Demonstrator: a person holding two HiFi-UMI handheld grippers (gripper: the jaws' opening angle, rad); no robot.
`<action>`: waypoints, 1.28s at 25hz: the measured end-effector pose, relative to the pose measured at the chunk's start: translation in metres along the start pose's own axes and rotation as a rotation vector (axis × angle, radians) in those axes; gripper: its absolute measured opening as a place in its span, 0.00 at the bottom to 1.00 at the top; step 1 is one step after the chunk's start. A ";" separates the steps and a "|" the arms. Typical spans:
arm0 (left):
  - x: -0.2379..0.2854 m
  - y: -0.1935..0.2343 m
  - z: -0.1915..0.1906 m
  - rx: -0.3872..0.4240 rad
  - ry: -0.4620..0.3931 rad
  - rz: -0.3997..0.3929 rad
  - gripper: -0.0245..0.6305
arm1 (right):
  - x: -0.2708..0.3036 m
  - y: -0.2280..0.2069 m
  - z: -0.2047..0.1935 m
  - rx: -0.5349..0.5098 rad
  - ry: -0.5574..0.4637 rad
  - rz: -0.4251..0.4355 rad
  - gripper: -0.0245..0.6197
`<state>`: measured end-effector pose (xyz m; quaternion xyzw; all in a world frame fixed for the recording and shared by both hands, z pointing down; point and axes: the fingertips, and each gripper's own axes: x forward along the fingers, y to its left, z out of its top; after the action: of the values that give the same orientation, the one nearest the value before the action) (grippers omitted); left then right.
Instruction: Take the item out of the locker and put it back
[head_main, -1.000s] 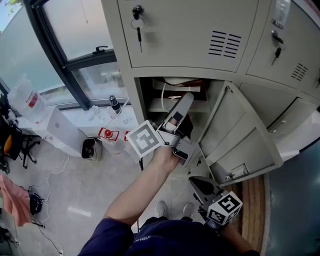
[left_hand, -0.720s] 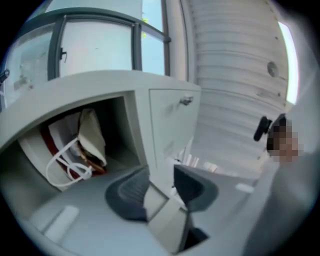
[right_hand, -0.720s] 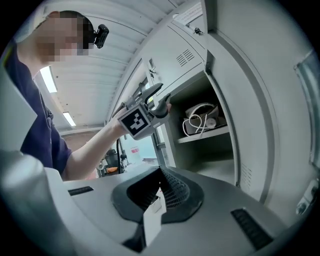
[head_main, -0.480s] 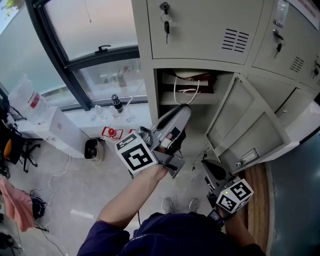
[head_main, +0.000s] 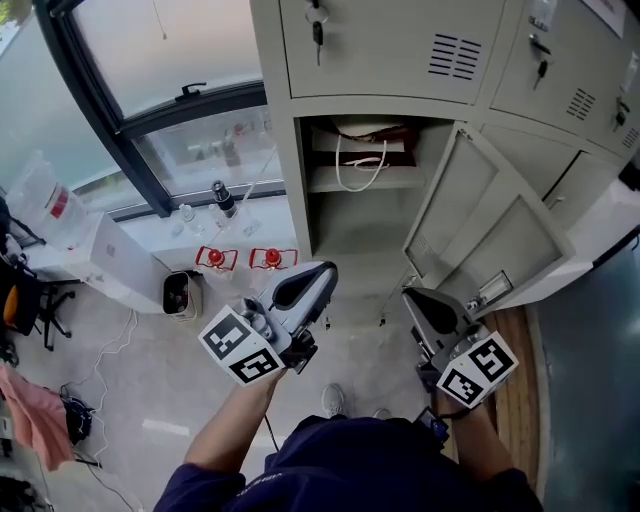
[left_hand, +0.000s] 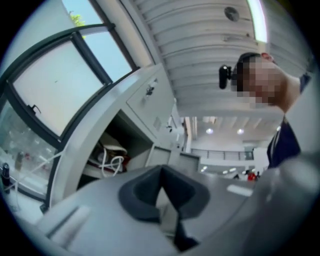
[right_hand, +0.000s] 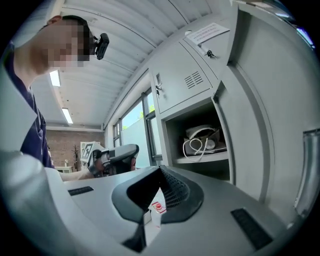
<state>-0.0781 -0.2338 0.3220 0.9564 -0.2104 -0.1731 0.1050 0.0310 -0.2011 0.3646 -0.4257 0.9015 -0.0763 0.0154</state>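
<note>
The locker (head_main: 292, 170) is stood with its door (head_main: 480, 235) swung wide, so its upper shelf (head_main: 345, 183) is reachable. The item (head_main: 360, 150), seemingly a corded bag, is lodged there. Before the locker, the left gripper (head_main: 322, 272) and right gripper (head_main: 410, 297) are held clear, jaws closed, empty.

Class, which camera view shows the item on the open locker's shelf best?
The right gripper view: it faces the item squarely, cord loop clear. The head view sees the item steeply from above; the left gripper view shows the item small and blurred.
</note>
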 end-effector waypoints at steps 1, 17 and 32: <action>-0.006 -0.003 -0.005 0.015 0.011 0.009 0.04 | -0.002 0.003 0.002 -0.002 -0.004 0.011 0.03; -0.014 -0.141 -0.067 0.187 0.099 0.108 0.04 | -0.126 0.037 -0.005 -0.001 -0.006 0.128 0.03; -0.029 -0.241 -0.101 0.262 0.188 0.204 0.04 | -0.219 0.066 -0.029 0.035 -0.017 0.191 0.03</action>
<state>0.0229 0.0065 0.3568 0.9476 -0.3161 -0.0426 0.0158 0.1173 0.0130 0.3755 -0.3380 0.9364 -0.0863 0.0377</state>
